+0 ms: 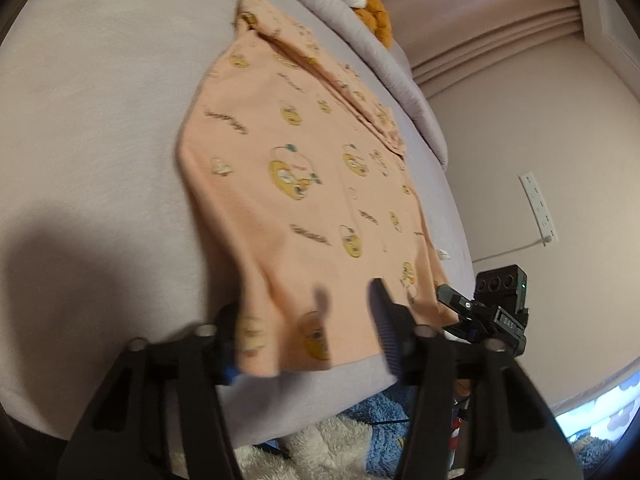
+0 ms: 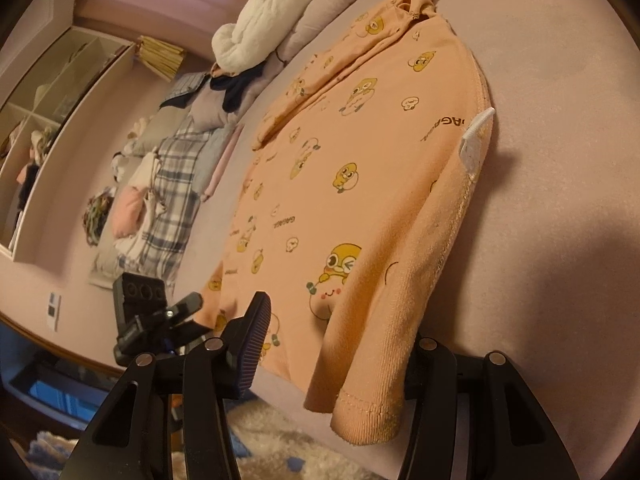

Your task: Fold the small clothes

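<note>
- A small peach shirt (image 1: 304,184) printed with yellow cartoon figures lies spread flat on a pale lilac bed (image 1: 100,128), its hem at the near edge of the mattress and its neck end pointing away.
- One sleeve (image 1: 320,76) is folded in across the upper part of the shirt, lying diagonally over the body.
- A white tag (image 2: 474,140) sticks out from the side seam on the shirt's right edge in the right wrist view.
- The left claw (image 1: 308,332) sits at the hem with a corner of the fabric between its two fingers; the left finger is hidden behind the cloth and the right finger's ribbed pad (image 1: 384,320) stands clear of it, so the jaws are part open and the cloth is not visibly pinched.
- The right claw (image 2: 340,344) straddles the other hem corner; the ribbed cuff of the hem (image 2: 368,412) droops between its fingers, with a visible gap to the left pad (image 2: 252,344). The right finger is hidden behind the cloth, so whether it is gripping cannot be told.
- Each claw shows at the edge of the other's view, close beside the hem.
- A white pillow (image 2: 272,12) and folded bedding lie past the far end of the shirt.
- A fluffy white and blue rug (image 1: 344,444) lies on the floor below the bed's edge.
- A plaid blanket (image 2: 172,200) is heaped farther along the wall.
</note>
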